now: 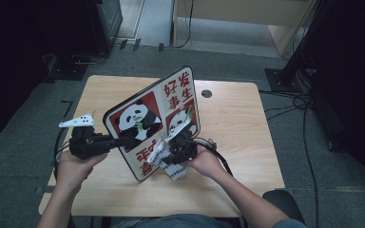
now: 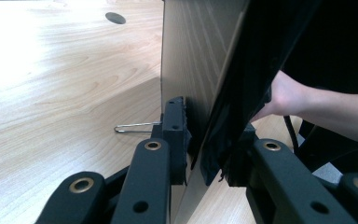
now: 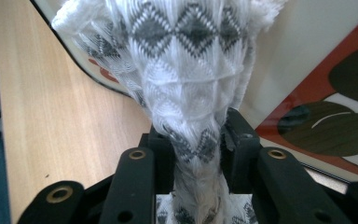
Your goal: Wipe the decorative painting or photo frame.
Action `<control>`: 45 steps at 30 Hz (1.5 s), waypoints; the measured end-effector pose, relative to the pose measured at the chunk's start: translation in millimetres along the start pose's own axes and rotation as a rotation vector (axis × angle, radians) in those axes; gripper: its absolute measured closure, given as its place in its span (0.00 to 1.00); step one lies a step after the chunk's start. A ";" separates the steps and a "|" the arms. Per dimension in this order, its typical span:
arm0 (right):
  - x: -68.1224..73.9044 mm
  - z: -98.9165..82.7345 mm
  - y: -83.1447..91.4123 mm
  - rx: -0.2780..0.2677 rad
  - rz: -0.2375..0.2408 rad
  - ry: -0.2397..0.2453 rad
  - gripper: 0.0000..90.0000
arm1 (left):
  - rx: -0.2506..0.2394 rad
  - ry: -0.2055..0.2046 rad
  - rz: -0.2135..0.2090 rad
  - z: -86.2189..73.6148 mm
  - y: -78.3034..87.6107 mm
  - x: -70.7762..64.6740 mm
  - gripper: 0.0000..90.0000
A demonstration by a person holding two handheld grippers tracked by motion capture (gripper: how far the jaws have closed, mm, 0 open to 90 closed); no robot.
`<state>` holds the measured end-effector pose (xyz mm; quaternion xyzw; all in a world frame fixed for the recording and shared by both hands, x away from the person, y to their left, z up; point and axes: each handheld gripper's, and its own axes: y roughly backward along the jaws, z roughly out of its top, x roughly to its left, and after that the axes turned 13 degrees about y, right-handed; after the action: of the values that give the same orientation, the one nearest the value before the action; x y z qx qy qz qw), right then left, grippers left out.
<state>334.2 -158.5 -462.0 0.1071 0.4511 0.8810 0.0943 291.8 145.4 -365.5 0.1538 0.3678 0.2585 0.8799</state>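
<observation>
From above, the board (image 1: 154, 121), a panda picture board, stands tilted on edge near the middle of the table (image 1: 237, 118). The left gripper (image 1: 123, 141) reaches in level and pinches the board's left edge. The right gripper (image 1: 167, 153) sits at the board's lower front, a white-and-grey cloth (image 1: 173, 168) hanging from it, touching the board's face.

Along the left gripper (image 2: 193, 140), the jaws are clamped on the board (image 2: 191, 51), one pad on its pale back, the other on the dark side. A thin wire clip (image 2: 135, 127) lies on the table (image 2: 51, 93) just behind the board.

Along the right gripper (image 3: 198, 144), the cloth (image 3: 186, 60) is bunched between the jaws, which press on it, though the hold looks loose. The board (image 3: 317, 70) is right behind the cloth.

I'd judge this to be wiping the board's face while the left gripper steadies it. The next move calls for a firm pinch on the cloth and a stroke across the print, with the board kept from tipping.
</observation>
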 end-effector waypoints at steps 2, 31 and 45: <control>3.3 -3.4 -0.9 -0.026 -0.016 -0.006 0.77 | 0.000 -0.001 0.000 0.0 0.0 0.0 0.84; 17.5 19.7 33.5 -0.098 -0.029 -0.001 0.88 | -0.004 0.003 0.008 -0.2 -0.1 -0.8 0.84; 13.8 57.5 78.0 -0.131 -0.047 0.037 0.88 | -0.013 0.012 0.009 -1.0 0.1 -0.7 0.84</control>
<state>331.3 -155.2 -364.2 0.0736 0.3965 0.9080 0.1135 290.7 145.1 -365.8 0.1483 0.3709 0.2658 0.8774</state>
